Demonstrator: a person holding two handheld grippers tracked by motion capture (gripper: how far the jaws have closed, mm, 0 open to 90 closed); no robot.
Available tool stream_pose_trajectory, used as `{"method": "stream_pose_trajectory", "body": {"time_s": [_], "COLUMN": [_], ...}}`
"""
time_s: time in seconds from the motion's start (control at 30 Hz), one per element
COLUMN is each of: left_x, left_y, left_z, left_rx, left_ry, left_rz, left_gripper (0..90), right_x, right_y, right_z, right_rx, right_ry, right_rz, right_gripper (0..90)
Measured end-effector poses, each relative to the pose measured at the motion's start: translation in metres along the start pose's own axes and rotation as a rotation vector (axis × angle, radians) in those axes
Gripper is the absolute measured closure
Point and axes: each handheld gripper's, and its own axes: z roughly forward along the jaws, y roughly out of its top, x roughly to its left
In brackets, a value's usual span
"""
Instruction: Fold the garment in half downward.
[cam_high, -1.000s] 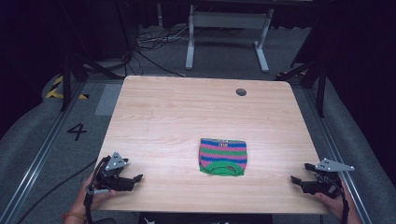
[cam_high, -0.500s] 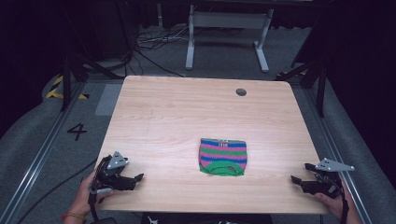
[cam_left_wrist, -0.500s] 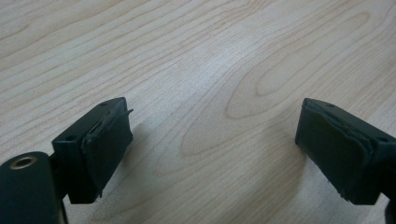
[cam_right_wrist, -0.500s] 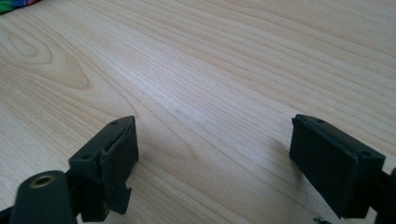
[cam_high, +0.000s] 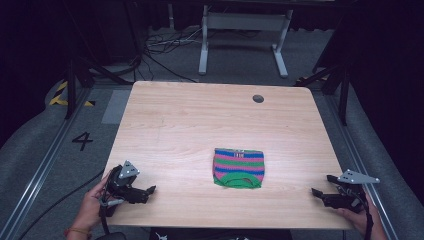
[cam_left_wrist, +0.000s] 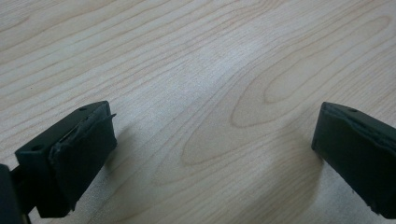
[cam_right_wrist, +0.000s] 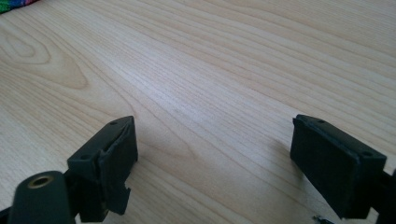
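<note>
two tools idle at the desk (cam_high: 170, 115) edge: left tool (cam_high: 145, 192) at 7 o'clock just widened its jaws, empty; right tool (cam_high: 320, 194) at 5 gaped empty; folded striped cloth (cam_high: 238, 167) lay between, untouched, grab likely next.

one striped cloth (cam_high: 238, 167), two grippers

We record a light wooden table (cam_high: 200, 125) with rounded corners and a round grommet hole (cam_high: 258, 98) near its far edge. Beyond the table stands a grey metal frame (cam_high: 242, 30) on two feet, with black cables (cam_high: 160, 50) beside it on grey carpet (cam_high: 35, 145). Left of the table we note a painted numeral 4 (cam_high: 82, 141), a floor rail (cam_high: 40, 170) and yellow-black hazard tape (cam_high: 62, 95). Surroundings behind the table are dark.
</note>
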Motion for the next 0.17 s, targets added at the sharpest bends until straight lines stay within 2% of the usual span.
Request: {"method": "stream_pose_trajectory", "body": {"time_s": [0.17], "left_x": [-0.0001], "left_y": [0.0], "left_z": [0.0], "left_rx": [0.0], "left_ry": [0.0], "left_rz": [0.0], "left_gripper": [0.0], "right_x": [-0.0002], "right_y": [0.0], "right_z": [0.0001], "right_rx": [0.0], "right_ry": [0.001], "right_rz": [0.001], "right_gripper": [15.2]}}
